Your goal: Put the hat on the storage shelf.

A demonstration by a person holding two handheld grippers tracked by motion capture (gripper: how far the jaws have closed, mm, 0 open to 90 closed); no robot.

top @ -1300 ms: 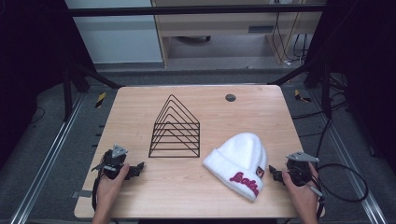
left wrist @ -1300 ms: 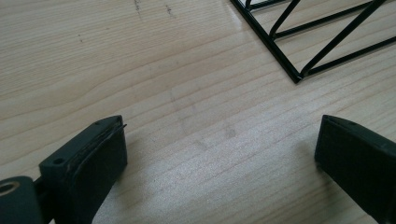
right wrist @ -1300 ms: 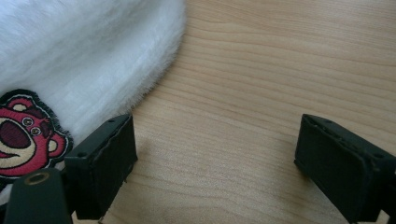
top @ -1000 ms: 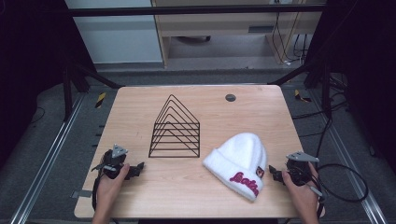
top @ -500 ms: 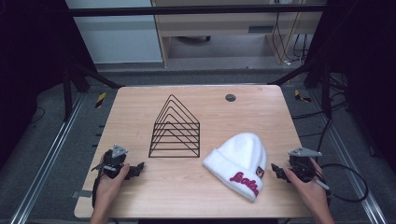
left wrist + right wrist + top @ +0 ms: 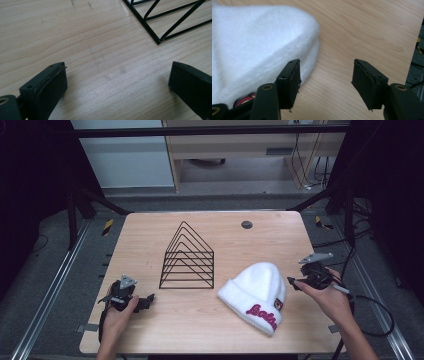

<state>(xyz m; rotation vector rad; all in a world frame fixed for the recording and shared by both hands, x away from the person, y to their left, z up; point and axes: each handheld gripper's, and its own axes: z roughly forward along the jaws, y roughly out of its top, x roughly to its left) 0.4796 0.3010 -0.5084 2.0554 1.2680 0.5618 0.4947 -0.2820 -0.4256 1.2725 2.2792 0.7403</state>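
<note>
White beanie (image 6: 257, 292) near table's (image 6: 150, 227) right edge, right gripper (image 6: 296, 282) just beside, closing, empty, left gripper (image 6: 145, 301) open.

High view overhead, facing forward; gripper views close, sharing table (image 6: 225, 240)

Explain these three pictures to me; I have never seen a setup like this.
A person sits at a wooden table and holds a hand tool with two black jaws in each hand. The wide picture is taken from above. There the left gripper rests on the table and the right gripper is lifted beside a white hat. The other two pictures come from small cameras riding on each tool, looking along its jaws. On the table also stand a black wire rack and a small dark disc. Nothing is held: the left jaws stand wide apart over bare wood, and the right jaws, which have just been closing, are open beside the hat.
</note>
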